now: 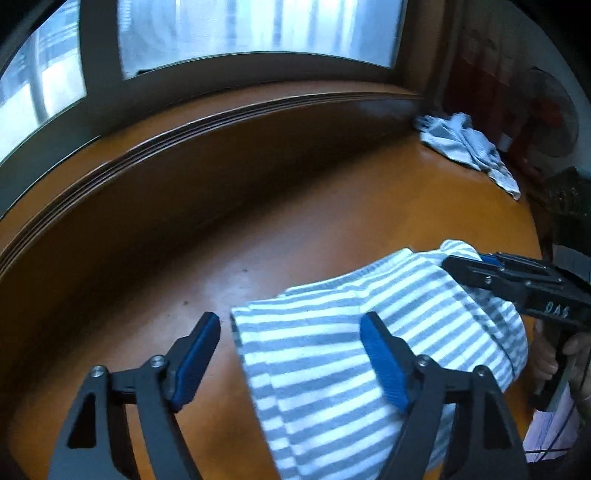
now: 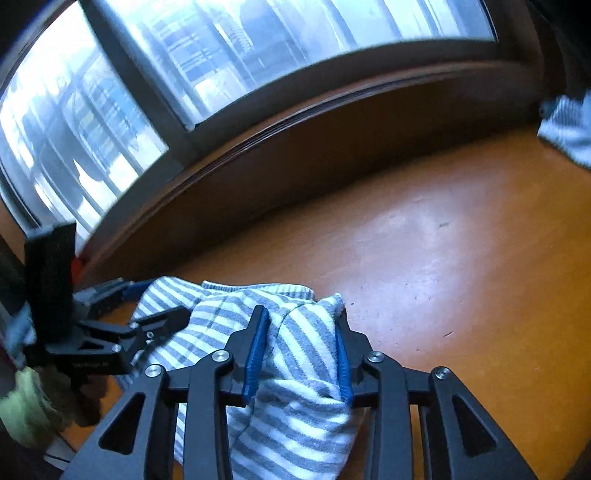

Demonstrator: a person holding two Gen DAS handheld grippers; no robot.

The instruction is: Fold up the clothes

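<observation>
While spread over the near part of the orange-brown table [image 1: 332,206], one grey-and-white striped garment [image 1: 325,354], bunched and partly folded. Two garments counted: a second, crumpled pale cloth [image 1: 465,147] at the far right, cut off in the right wrist view. Two grippers: left gripper [image 1: 291,358] spread wide, right pad over the stripes, nothing pinched; right gripper [image 2: 299,354] clenched on a fold of the striped garment. Window [image 1: 240,33] beyond the far edge, blurred. Near-left clutter in the right wrist view hard to make out.
</observation>
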